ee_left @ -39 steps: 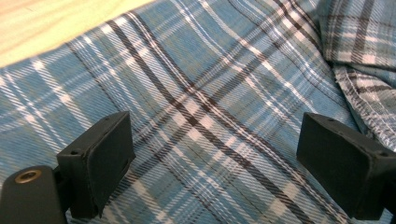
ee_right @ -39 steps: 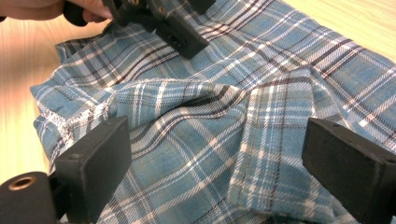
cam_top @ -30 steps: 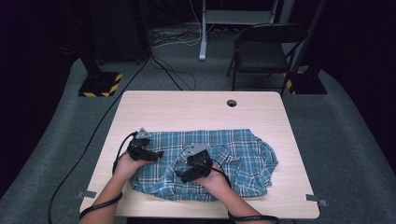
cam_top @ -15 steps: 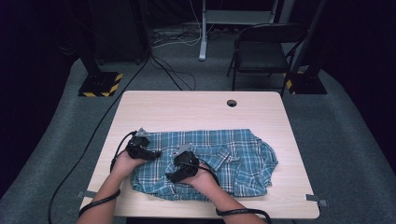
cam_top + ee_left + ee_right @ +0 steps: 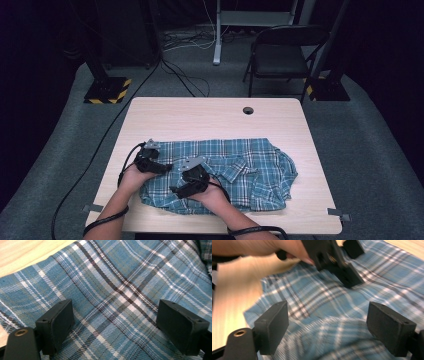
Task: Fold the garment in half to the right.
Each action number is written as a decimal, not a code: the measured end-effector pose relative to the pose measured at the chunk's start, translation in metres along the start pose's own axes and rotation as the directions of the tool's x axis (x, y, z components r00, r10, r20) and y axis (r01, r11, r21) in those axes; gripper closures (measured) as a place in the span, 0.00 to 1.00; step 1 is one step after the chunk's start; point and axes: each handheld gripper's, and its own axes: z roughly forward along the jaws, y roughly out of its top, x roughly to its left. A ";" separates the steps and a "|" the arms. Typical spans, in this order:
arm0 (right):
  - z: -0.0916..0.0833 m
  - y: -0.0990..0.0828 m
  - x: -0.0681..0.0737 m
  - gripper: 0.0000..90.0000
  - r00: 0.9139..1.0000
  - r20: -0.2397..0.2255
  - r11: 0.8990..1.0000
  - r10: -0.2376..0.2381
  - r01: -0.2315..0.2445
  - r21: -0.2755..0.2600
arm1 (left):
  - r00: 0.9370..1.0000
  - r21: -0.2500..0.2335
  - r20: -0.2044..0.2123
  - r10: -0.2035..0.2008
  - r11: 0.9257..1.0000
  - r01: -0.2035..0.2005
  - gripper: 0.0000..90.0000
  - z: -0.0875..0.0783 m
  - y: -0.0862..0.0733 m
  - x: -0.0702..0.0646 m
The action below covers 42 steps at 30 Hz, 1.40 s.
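Plaid shirt (image 5: 225, 172) lies flat on the worktop (image 5: 210, 120), long axis 9-to-3; left tool (image 5: 165, 167) at its 9 o'clock edge, right tool (image 5: 176, 190) toward 7 o'clock, both jaws apart, nothing clamped, fabric beneath.

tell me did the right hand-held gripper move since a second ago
Yes. In the high view the right hand-held gripper has slid left over the plaid shirt, away from the shirt's collar and toward the left hand-held gripper.

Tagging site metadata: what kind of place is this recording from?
Likely a lab or studio data-collection bay, not a home: dark surround, grey carpet, cables on the floor, stand bases with hazard tape, a folding chair, one bare wooden table.
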 end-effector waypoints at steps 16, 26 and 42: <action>0.026 -0.009 0.022 0.36 0.994 -0.086 0.998 -0.065 0.065 -0.007 | 1.000 -0.045 -0.010 0.004 0.999 -0.005 0.12 0.003 -0.004 0.000; 0.028 -0.005 0.033 0.39 0.993 -0.079 0.996 -0.089 0.087 -0.028 | 1.000 -0.054 -0.010 0.014 0.998 -0.014 0.12 0.003 -0.005 0.001; 0.045 0.002 0.051 0.41 0.988 -0.129 0.997 -0.081 0.082 -0.003 | 1.000 -0.042 -0.015 0.007 0.999 -0.007 0.12 0.003 -0.004 0.000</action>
